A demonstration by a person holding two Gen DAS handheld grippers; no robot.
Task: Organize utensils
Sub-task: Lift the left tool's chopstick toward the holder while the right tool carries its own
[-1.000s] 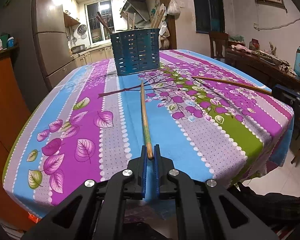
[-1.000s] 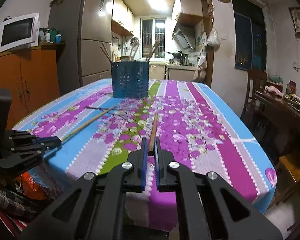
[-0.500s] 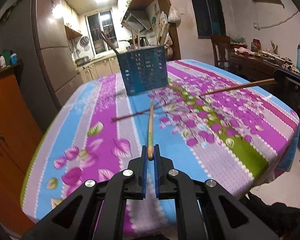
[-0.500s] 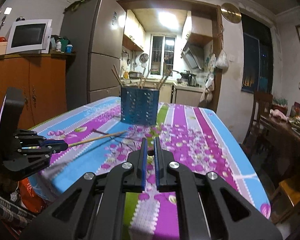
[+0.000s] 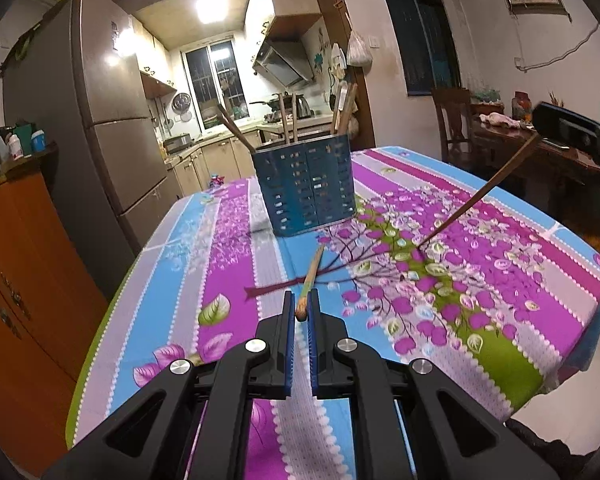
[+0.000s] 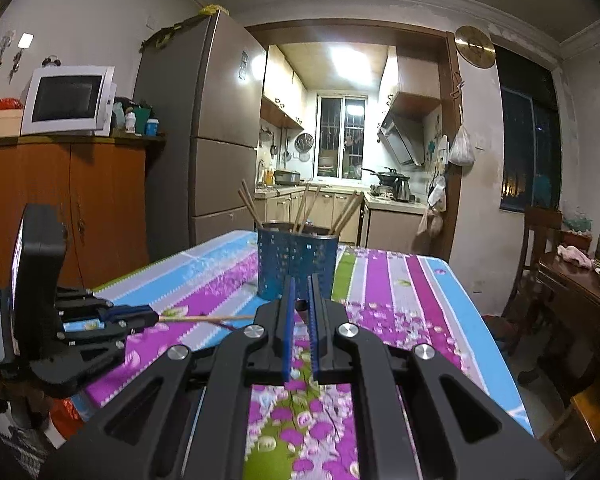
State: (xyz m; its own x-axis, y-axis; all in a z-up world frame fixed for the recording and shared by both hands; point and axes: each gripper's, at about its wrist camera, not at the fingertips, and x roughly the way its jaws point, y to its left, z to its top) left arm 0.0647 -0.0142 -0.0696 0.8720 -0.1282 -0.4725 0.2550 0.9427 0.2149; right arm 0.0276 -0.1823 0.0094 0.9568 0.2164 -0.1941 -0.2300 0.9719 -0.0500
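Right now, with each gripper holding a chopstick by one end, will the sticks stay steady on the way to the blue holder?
Probably stiff: the chopstick in the left gripper juts out straight, without sagging. It may pivot, since only its end sits between the fingers. The right gripper's chopstick slants down, so it might swing. The blue holder looks steady enough.
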